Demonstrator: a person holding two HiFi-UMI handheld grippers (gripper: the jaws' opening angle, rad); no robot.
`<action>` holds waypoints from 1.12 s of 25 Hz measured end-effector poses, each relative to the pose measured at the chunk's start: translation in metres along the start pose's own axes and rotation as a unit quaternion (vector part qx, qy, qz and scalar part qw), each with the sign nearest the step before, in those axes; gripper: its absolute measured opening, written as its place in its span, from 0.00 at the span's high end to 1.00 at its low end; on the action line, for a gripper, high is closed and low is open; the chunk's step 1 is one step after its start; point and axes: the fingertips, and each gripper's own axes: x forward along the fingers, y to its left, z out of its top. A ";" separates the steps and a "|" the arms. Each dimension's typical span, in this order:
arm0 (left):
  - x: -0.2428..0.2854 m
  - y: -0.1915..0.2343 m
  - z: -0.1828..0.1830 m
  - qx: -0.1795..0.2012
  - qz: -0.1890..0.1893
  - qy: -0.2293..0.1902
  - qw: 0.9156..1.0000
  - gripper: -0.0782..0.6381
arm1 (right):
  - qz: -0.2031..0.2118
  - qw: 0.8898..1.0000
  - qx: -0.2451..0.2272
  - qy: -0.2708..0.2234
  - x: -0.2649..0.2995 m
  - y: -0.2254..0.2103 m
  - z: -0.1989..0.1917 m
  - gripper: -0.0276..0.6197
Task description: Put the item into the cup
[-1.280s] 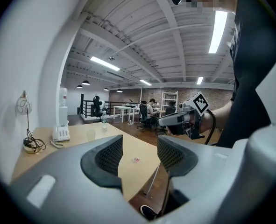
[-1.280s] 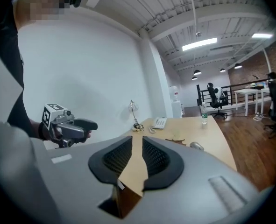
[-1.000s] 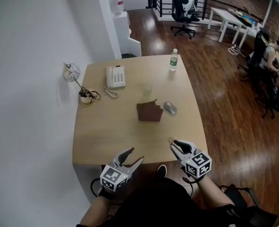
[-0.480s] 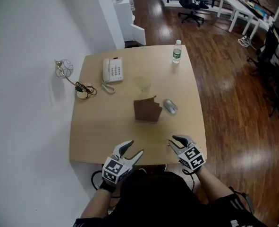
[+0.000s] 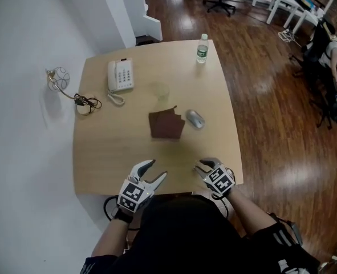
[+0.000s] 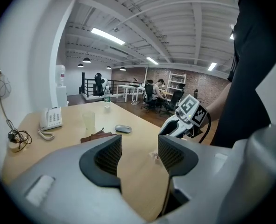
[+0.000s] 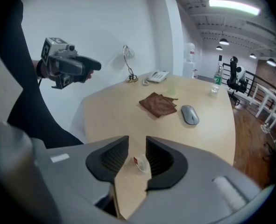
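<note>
A small clear packet with a red end (image 7: 139, 163) lies on the wooden table (image 5: 111, 153) near its front edge. My right gripper (image 7: 137, 158) stands open astride it. Its jaws have just been opening, and the pads do not press on the packet. The same packet (image 6: 154, 155) shows beyond my left gripper (image 6: 138, 153), which is open and empty. In the head view the left gripper (image 5: 157, 169) and right gripper (image 5: 202, 165) hover side by side over the front edge. The clear cup (image 5: 161, 90) stands upright past the table's middle, far from both grippers.
A crumpled brown cloth (image 5: 166, 124) and a grey mouse (image 5: 195, 119) lie between the grippers and the cup. A white phone (image 5: 120, 75), a corded wire lamp (image 5: 58, 77) and a water bottle (image 5: 202, 48) sit at the back. A white wall runs along the left.
Both grippers have come down toward the table's front edge. The right one has dropped more and tilted down over the packet. The head view has shifted.
</note>
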 end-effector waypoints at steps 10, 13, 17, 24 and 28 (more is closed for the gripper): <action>0.009 0.013 -0.007 -0.002 -0.021 0.013 1.000 0.55 | -0.008 0.993 -0.029 0.117 0.035 -0.002 -0.058 0.76; 0.008 0.018 -0.007 -0.007 -0.019 0.009 1.000 0.55 | -0.017 0.991 -0.036 0.125 0.040 -0.003 -0.063 0.76; 0.005 0.022 -0.007 -0.007 -0.019 0.009 1.000 0.55 | -0.021 0.990 -0.033 0.133 0.046 -0.005 -0.065 0.77; -0.001 0.037 -0.009 -0.008 -0.011 0.008 1.000 0.55 | -0.033 0.990 -0.002 0.140 0.055 -0.014 -0.070 0.94; -0.002 0.045 -0.006 -0.009 -0.009 0.005 1.000 0.55 | -0.042 0.991 0.009 0.123 0.050 -0.019 -0.054 0.94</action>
